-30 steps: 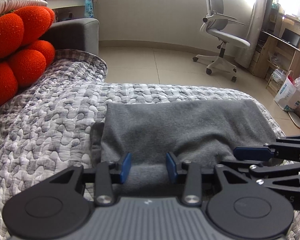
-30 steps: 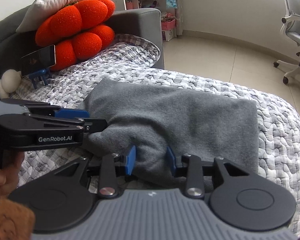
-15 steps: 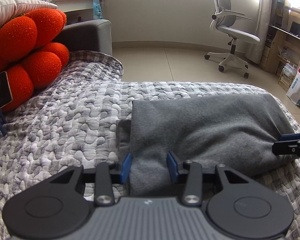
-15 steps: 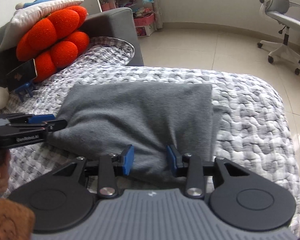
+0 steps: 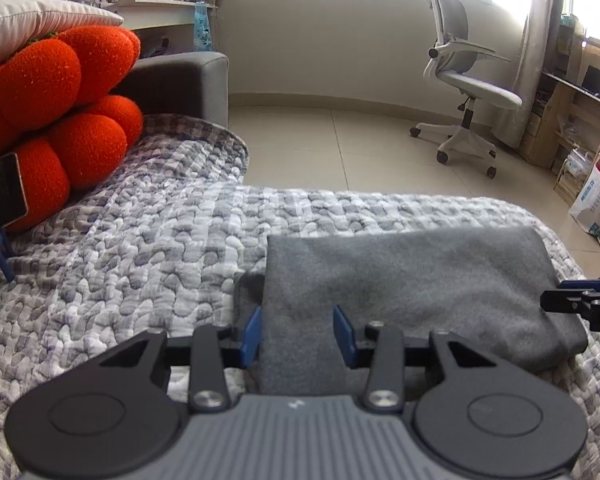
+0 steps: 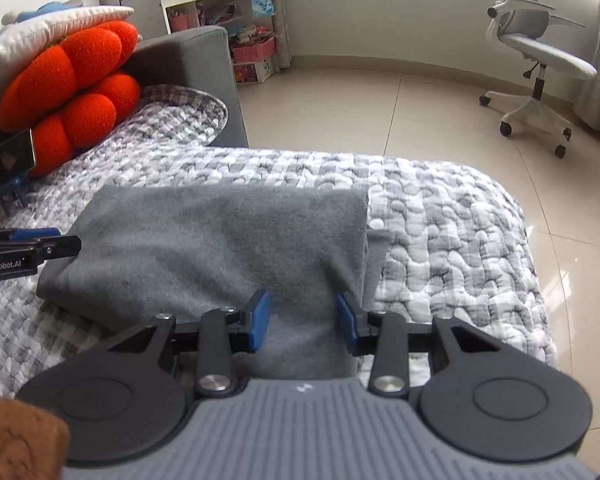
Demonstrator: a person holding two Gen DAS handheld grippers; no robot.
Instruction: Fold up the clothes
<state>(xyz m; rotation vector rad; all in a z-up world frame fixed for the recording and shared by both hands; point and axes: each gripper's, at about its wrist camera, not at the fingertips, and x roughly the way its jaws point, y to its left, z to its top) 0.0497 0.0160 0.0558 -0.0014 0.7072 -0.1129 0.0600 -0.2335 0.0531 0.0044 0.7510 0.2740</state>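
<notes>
Grey fleece garment [image 5: 412, 280], folded into a rectangle, lies flat on the grey-and-white quilted bedspread [image 5: 140, 264]. Left gripper [image 5: 299, 330] and right gripper [image 6: 302, 317] each straddle its near edge, jaws parted, gripping nothing.

a plain mid-grey fleece garment [image 5: 412, 280] lies on a quilt [image 5: 140, 248] patterned in a grey and white pebble-like check. the left gripper [image 5: 298, 330] is black with a ribbed grey body and bright blue fingers [image 5: 253, 330]; the right gripper [image 6: 302, 318] has the same black, grey and blue colouring. a cushion [image 5: 60, 112] of fuzzy orange-red lobes sits under a cream-white pillow [image 5: 32, 28]. the sofa arm [image 6: 188, 64] is dark grey. the floor [image 5: 332, 148] is pale beige tile. the office chair [image 6: 536, 48] is light grey and white.
</notes>
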